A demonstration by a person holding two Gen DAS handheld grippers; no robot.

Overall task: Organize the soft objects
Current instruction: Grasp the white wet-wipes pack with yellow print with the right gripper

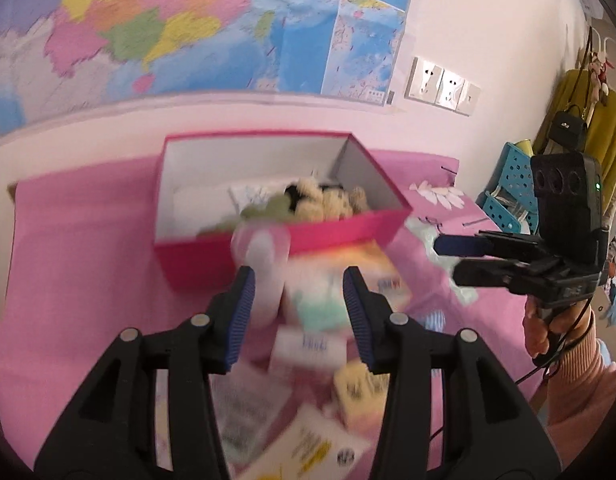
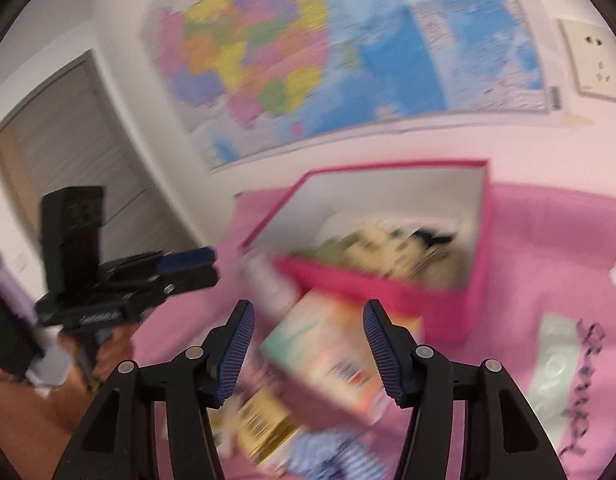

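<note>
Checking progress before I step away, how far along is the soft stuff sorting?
Partly done: plush toys already lie in the pink box. Nothing is in hand; the left tool and right tool are open. Packets and other blurred items on the pink cloth remain.

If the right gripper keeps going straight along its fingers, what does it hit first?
Probably the pastel carton lying between the right gripper fingers' line and the pink box. Its jaws are open with nothing gripped. The picture is blurred, so depth is uncertain.
</note>
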